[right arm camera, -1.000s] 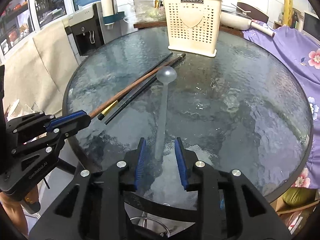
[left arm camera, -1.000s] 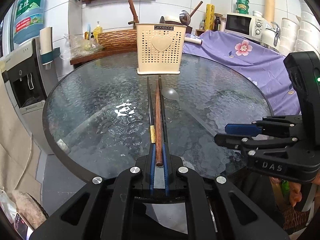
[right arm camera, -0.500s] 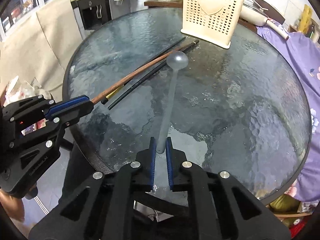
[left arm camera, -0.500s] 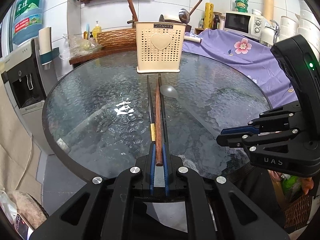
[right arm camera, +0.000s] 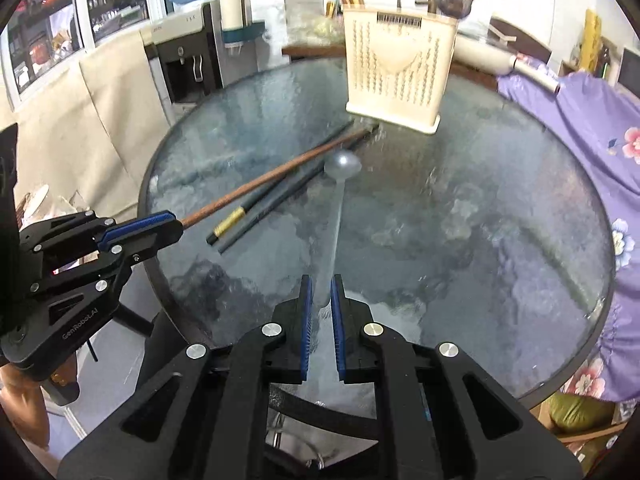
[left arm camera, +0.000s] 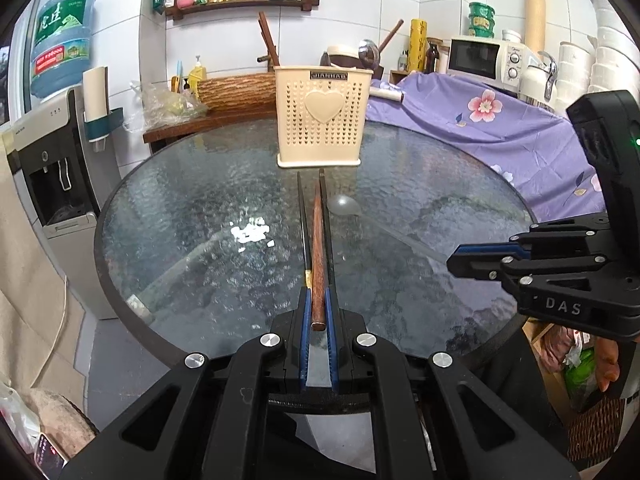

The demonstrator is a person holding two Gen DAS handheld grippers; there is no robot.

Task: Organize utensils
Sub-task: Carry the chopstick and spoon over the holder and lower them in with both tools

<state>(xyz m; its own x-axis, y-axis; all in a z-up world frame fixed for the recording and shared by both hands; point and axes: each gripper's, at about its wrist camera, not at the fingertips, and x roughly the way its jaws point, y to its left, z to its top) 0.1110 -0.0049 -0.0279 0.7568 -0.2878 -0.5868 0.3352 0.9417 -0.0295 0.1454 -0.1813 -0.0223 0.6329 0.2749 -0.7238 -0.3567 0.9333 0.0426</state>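
Rippled round glass table [left arm camera: 180, 240] carries a perforated cream basket [left arm camera: 322, 120] at upper centre. Left gripper [left arm camera: 318, 312] clamps a brown wooden chopstick [left arm camera: 317, 248]; right gripper [right arm camera: 321, 300] pinches a translucent spoon [right arm camera: 340, 184].

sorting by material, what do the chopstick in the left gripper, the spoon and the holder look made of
Brown chopstick: likely wood, reddish-brown and matte.
Spoon: probably metal, grey with a dull sheen.
Holder: looks like plastic, cream, with moulded perforations and a raised heart.

Round glass table [left arm camera: 168, 240], mottled top, dark rim. Far centre: cream perforated utensil holder [left arm camera: 322, 118], upright. Two black chopsticks [right arm camera: 276, 198] lie near-to-far before it. Brown chopstick [left arm camera: 318, 248] and clear spoon [right arm camera: 340, 184] alongside; contact with glass unclear
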